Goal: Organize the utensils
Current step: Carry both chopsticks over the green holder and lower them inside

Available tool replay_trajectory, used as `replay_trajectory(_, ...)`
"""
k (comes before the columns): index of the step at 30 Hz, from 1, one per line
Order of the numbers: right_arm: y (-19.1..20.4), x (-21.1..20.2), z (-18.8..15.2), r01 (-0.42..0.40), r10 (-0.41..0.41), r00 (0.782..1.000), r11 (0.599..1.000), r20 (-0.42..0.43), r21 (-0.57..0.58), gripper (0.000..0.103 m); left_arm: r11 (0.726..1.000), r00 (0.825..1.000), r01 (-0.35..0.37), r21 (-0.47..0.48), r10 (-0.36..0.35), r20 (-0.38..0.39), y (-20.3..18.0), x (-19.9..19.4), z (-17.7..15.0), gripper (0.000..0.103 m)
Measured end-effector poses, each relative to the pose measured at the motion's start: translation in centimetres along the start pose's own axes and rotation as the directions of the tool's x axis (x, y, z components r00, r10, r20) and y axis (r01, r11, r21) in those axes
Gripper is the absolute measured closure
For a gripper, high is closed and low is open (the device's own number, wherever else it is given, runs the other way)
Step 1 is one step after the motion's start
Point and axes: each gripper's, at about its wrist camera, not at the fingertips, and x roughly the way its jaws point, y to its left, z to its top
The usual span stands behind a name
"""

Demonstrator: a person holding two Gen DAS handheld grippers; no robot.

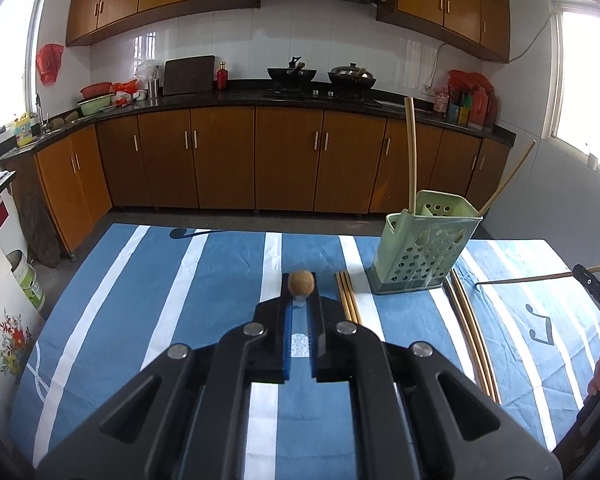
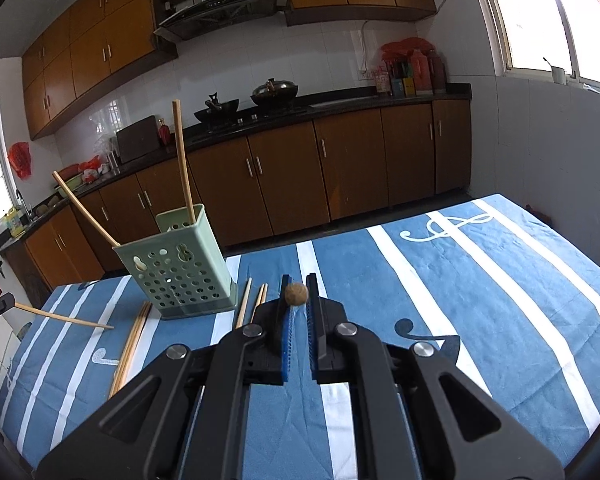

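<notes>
Left gripper (image 1: 300,292) pinching brown ball (image 1: 301,282), green holder (image 1: 424,248) with chopsticks (image 1: 411,156)

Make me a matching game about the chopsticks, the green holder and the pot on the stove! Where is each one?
Things:
1. green utensil holder
2. held chopstick
3. loose chopsticks
4. lidded wok

Places:
A. on the stove
B. lying flat on the blue striped tablecloth
C. in the right gripper, up above the tablecloth
D. standing upright on the tablecloth, with two chopsticks poking out

Pairs: 1-D, 2-C, 3-B, 4-A
</notes>
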Motion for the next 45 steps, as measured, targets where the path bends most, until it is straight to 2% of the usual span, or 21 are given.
replay_trajectory(13, 1.2, -0.3, 1.4, -0.017, 0.018, 0.999, 0.999, 0.049, -0.031, 0.096, 1.0, 1.0, -0.004, 0.019, 0.004, 0.018, -0.4, -0.2, 0.8, 0.096)
replay_trajectory(19, 1.4, -1.6, 3.3, -0.033, 0.037, 0.995, 0.998, 0.095, -0.044, 0.096, 0.998, 0.998, 0.02, 0.065, -0.024, 0.055, -1.3, -1.7, 2.3, 0.096)
replay_trajectory(25, 2.3, -3.4, 6.1, -0.107, 0.108, 0.983, 0.994, 0.146, -0.018, 0.096, 0.989, 0.99, 0.116, 0.095, -0.123, 0.069, -2.9, -3.6, 4.9, 0.096)
replay_trajectory(30, 3.7, -4.7, 8.8, -0.18, 0.178, 0.96, 0.984, 0.217, -0.012, 0.096, 0.969, 0.968, 0.216, 0.119, -0.229, 0.106, -5.2, -5.9, 8.1, 0.096)
replay_trajectory(35, 5.9, -4.9, 11.0, -0.212, 0.214, 0.933, 0.977, 0.29, -0.037, 0.096, 0.962, 0.95, 0.225, 0.154, -0.252, 0.184, -7.7, -7.2, 10.8, 0.096)
replay_trajectory(38, 6.8, -4.1, 11.8, -0.205, 0.209, 0.924, 0.978, 0.32, -0.046, 0.096, 0.965, 0.946, 0.211, 0.158, -0.242, 0.214, -9.0, -6.6, 11.8, 0.096)
replay_trajectory(41, 7.5, -2.9, 12.0, -0.204, 0.206, 0.922, 0.978, 0.329, -0.04, 0.096, 0.969, 0.952, 0.197, 0.151, -0.226, 0.208, -10.1, -4.6, 12.4, 0.096)
replay_trajectory(45, 8.6, -0.5, 11.6, -0.175, 0.185, 0.932, 0.983, 0.31, -0.061, 0.096, 0.973, 0.963, 0.171, 0.157, -0.199, 0.183, -11.0, -1.4, 12.2, 0.096)
